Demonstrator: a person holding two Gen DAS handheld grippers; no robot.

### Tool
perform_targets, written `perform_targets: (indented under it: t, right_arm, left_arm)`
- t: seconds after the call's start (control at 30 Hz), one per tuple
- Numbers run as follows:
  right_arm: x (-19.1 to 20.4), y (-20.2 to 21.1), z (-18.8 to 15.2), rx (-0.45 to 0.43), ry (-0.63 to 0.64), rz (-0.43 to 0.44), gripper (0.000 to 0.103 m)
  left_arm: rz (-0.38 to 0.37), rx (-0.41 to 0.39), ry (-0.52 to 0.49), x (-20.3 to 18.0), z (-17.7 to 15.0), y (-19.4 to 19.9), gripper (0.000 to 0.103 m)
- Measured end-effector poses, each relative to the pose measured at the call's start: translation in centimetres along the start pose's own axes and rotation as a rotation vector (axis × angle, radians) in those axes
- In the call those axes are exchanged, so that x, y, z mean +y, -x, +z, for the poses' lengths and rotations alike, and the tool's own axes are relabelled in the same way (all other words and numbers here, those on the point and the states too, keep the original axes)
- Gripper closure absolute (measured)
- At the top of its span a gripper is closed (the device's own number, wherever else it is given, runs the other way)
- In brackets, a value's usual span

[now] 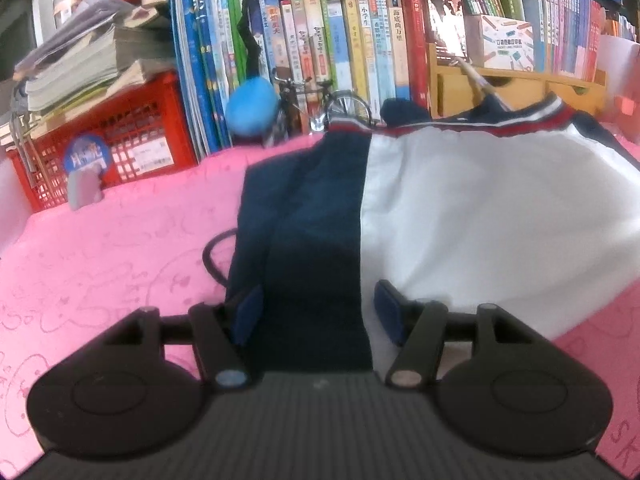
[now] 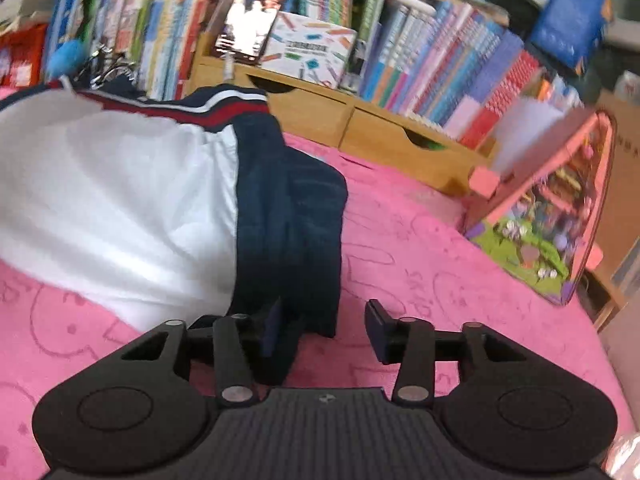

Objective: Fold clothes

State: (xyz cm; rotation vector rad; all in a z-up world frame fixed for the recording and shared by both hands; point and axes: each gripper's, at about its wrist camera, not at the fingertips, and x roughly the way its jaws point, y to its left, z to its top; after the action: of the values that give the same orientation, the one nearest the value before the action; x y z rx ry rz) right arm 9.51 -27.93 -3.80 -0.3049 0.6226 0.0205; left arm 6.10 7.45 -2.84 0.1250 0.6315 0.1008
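A white and navy jacket [image 1: 460, 208] with a red and white striped hem lies folded on the pink cloth; it also shows in the right wrist view [image 2: 132, 200]. Its navy sleeves are folded in at both sides. My left gripper [image 1: 316, 312] is open, its fingers either side of the left navy sleeve [image 1: 308, 240] near the front edge. My right gripper [image 2: 324, 324] is open at the right navy sleeve [image 2: 292, 220], whose corner lies between the fingers.
A red crate [image 1: 112, 148], upright books [image 1: 320, 40], a blue ball [image 1: 252, 106] and a small model bicycle [image 1: 320, 108] stand behind the jacket. A wooden drawer unit [image 2: 360, 120] and a pink toy case [image 2: 552, 216] stand at the right. A black cable [image 1: 212, 256] lies left of the jacket.
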Motion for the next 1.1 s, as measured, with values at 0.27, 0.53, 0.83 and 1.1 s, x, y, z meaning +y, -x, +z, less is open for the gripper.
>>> perform_targets:
  t: [0.27,0.53,0.83,1.1]
  right_arm:
    - [0.8,5.6,0.1,-0.129,-0.007,0.179,0.053]
    - [8.6,5.1,-1.9,-0.174,0.661,0.032,0.060]
    - [9.1,2.4,-3.8,-0.275,1.068,-0.245,0.094]
    - [4.0,-0.1,-3.4,-0.075,0.941,-0.310,0.095]
  left_arm:
    - [-0.015,0.005,0.014,0.2,0.0,0.0,0.041]
    - [-0.009,0.007,0.011,0.3,0.1,0.0,0.038]
    - [-0.024,0.018,0.027,0.5,0.2,0.1,0.037]
    - [-0.035,0.022,0.048,0.8,0.3,0.0,0.034]
